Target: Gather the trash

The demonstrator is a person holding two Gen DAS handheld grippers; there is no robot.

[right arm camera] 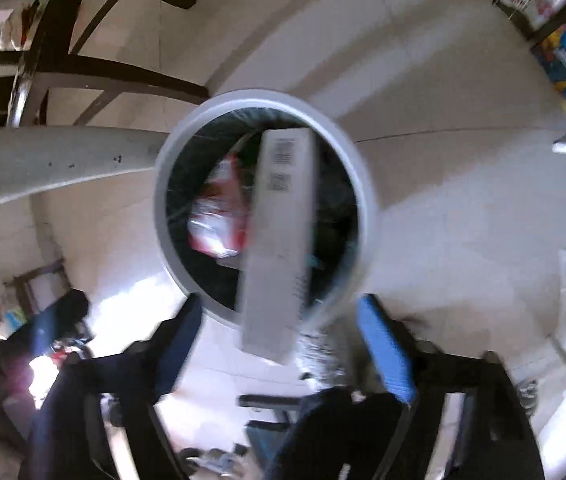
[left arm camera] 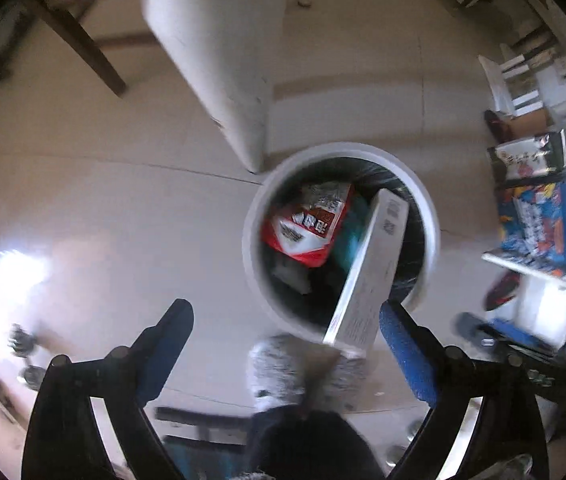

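A round white trash bin [left arm camera: 251,248] with a black liner stands on the tiled floor, seen from straight above. Inside it lies a red-and-white wrapper [left arm camera: 307,228]. A long pale box [left arm camera: 375,272] leans in the bin with its near end over the rim. My left gripper [left arm camera: 287,332] is open, and the box end is close to its right finger without being pinched. In the right wrist view the same box [right arm camera: 279,240] is blurred, between the wide-apart fingers of my right gripper [right arm camera: 283,320], which is open above the bin [right arm camera: 263,98] and the wrapper [right arm camera: 219,220].
A thick white table leg [left arm camera: 219,60] stands right beside the bin. Dark wooden chair legs [right arm camera: 83,68] are behind it. A shelf with colourful snack packets [left arm camera: 539,224] is to the right. A person's fuzzy grey slipper [left arm camera: 295,372] is on the floor by the bin.
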